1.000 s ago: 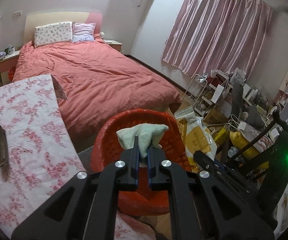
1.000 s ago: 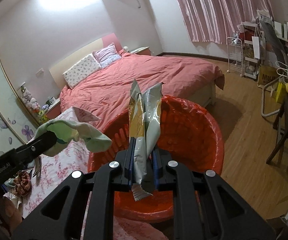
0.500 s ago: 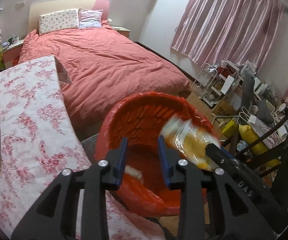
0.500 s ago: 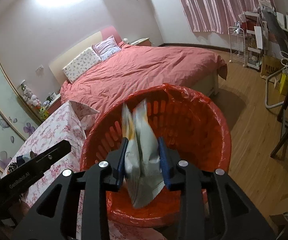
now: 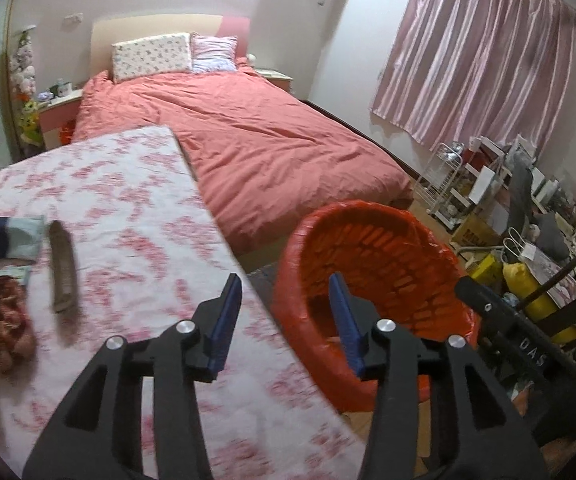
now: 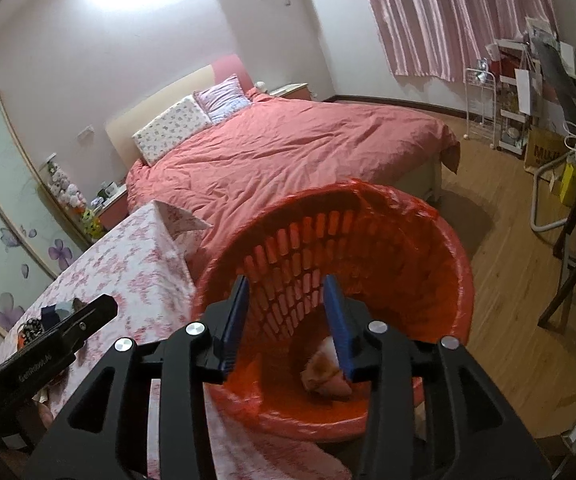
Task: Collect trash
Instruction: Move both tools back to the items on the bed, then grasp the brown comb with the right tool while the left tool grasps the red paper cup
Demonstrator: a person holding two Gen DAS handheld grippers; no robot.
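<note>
Both my tools are wide open and hold nothing: left tool over the counter edge beside the red basket, right tool above the basket's mouth, where a crumpled wrapper lies at the bottom. Remaining trash, judging by looks, sits on the counter left of the basket: a long flat brown strip and a folded pale packet beyond it. Both seem light and limp, maybe slick; I'd pinch the strip across its middle.

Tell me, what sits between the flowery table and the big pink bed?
Nothing stands between them: the table corner meets the bed directly in both wrist views, while the red bin sits beside that corner.
</note>
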